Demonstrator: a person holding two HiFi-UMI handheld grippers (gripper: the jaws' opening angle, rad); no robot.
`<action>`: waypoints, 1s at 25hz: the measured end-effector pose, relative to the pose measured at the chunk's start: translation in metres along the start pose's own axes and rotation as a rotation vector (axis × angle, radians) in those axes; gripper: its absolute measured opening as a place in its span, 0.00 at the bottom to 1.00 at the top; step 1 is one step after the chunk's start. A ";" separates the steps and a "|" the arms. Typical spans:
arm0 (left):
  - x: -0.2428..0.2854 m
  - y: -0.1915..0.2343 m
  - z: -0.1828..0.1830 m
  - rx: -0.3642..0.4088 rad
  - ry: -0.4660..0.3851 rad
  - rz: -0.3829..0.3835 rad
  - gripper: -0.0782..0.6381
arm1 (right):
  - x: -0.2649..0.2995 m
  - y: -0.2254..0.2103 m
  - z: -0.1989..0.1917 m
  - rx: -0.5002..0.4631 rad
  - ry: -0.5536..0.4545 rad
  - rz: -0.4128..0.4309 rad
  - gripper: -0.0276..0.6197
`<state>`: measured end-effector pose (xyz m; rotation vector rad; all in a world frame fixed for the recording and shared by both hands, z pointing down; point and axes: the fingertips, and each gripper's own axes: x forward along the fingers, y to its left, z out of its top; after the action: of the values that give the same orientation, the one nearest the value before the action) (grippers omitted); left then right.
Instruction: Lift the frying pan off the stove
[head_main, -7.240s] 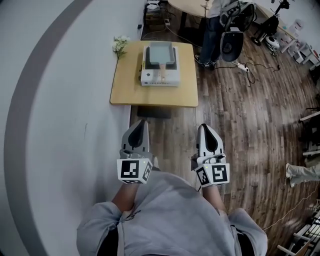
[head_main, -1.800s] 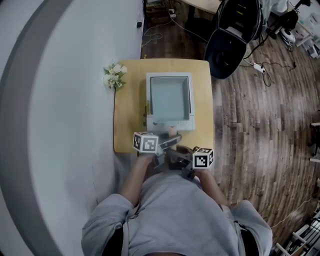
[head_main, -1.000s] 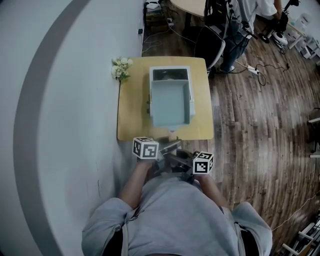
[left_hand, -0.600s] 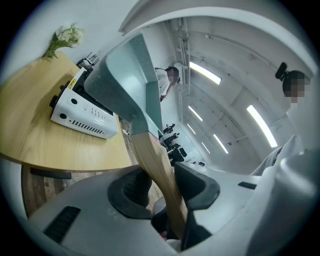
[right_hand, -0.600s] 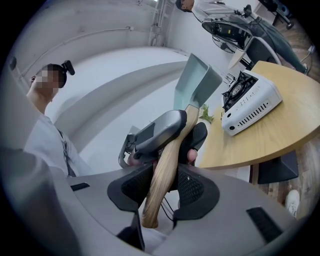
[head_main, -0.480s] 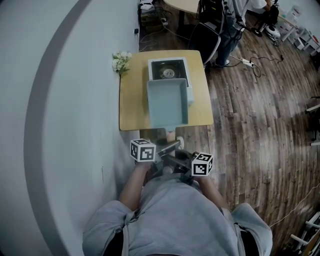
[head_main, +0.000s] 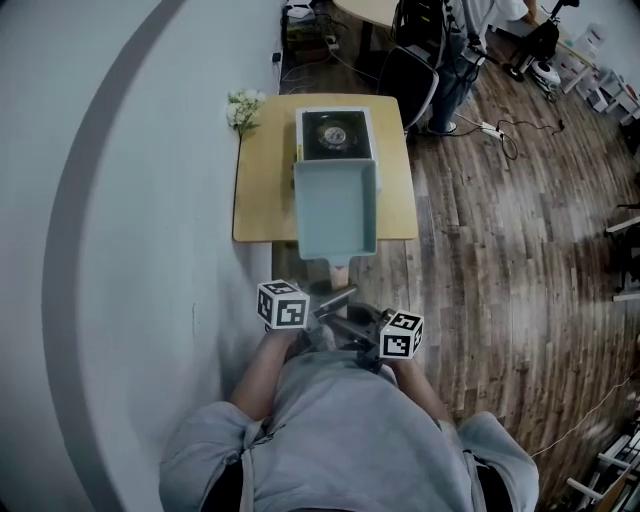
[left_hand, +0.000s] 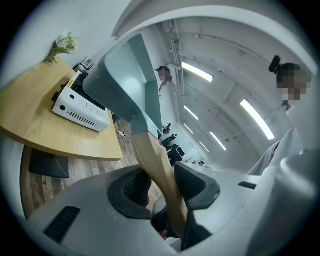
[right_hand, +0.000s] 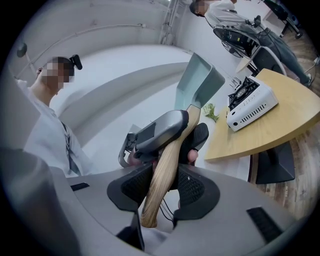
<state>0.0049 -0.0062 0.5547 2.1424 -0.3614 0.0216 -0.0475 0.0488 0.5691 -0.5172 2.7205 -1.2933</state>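
Head view showed your frying pan (head_main: 336, 210) lifted off the stove (head_main: 334, 133), over the table's (head_main: 262, 190) near half. Left gripper view showed your left gripper (head_main: 330, 300) clamped on the wooden handle (head_main: 338, 272). In the right gripper view, your right gripper (head_main: 350, 322) pinched that handle too.

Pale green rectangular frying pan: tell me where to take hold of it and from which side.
Grip the wooden handle from the person's side. It juts from the near short wall of the pale green rectangular frying pan, away from the white stove, and is slim enough to clamp; left gripper and right gripper both clamp it.
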 end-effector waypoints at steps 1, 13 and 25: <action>0.001 -0.004 -0.003 0.004 -0.004 0.001 0.30 | -0.004 0.003 -0.002 -0.008 0.005 0.003 0.25; 0.010 -0.049 -0.046 0.002 -0.062 0.029 0.30 | -0.052 0.038 -0.032 -0.044 0.052 0.048 0.26; 0.015 -0.062 -0.054 0.038 -0.065 0.045 0.31 | -0.065 0.047 -0.037 -0.056 0.043 0.066 0.26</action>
<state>0.0421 0.0669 0.5372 2.1764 -0.4501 -0.0154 -0.0070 0.1253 0.5524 -0.4051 2.7907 -1.2292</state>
